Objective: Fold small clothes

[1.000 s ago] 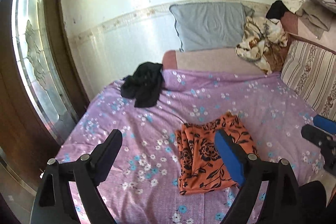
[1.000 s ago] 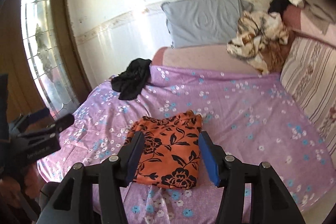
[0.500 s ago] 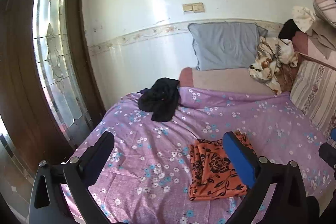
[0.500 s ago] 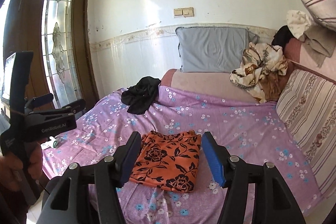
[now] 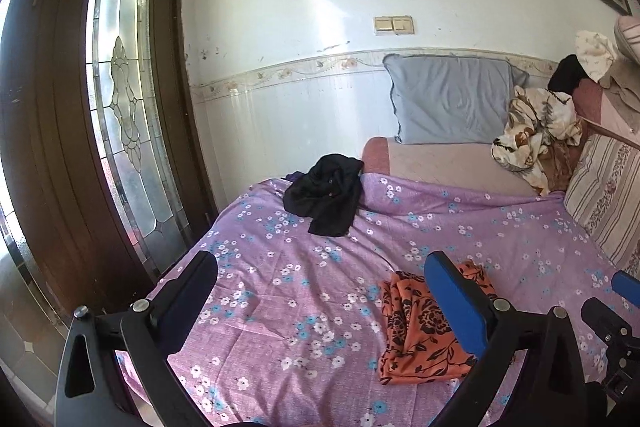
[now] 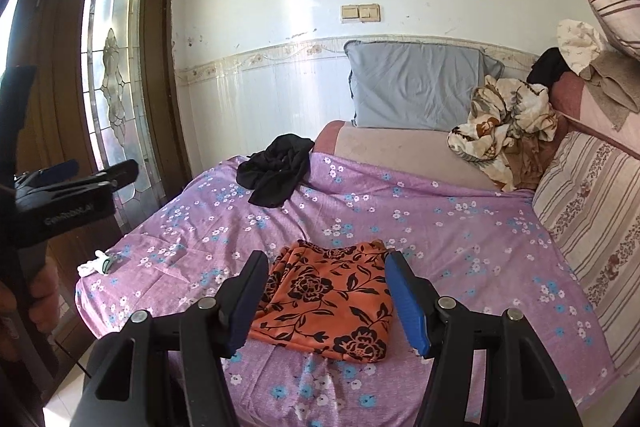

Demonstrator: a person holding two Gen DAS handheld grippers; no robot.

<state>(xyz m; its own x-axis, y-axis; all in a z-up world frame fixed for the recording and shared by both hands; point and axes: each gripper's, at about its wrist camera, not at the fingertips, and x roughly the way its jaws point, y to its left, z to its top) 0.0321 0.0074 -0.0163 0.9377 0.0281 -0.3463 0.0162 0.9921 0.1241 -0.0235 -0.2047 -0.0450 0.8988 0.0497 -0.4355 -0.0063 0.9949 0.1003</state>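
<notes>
- Right wrist view: orange cloth [image 6: 328, 303] lies folded flat on the bed [image 6: 460, 227], near the front edge, roughly mid-width. Right gripper [image 6: 326, 301] hangs above it, jaws apart, nothing between the pads.
- Left wrist view: left gripper [image 5: 320, 303] has its jaws at full spread, empty, over bare sheet; the cloth [image 5: 420, 331] sits off toward its blue finger [image 5: 456, 307].
- Black garment [image 5: 324, 199] is crumpled at the back-left corner, touching the bare mattress strip. My guess is it's next.
- Risk: the folded cloth sits close to the front edge. A low reach across to the back corner could catch it with a finger and undo the fold or drag it off.
- Risk: black on black. The fingers and the garment have little contrast, so judging pad contact will be hard. Could pinch the sheet along with it.
- Risk: it's bunched, so a single-point grab likely lifts a wad, not an edge.
- Small white item [image 6: 96, 263] at the front-left corner; can't tell what it is. Could get swept off.
</notes>
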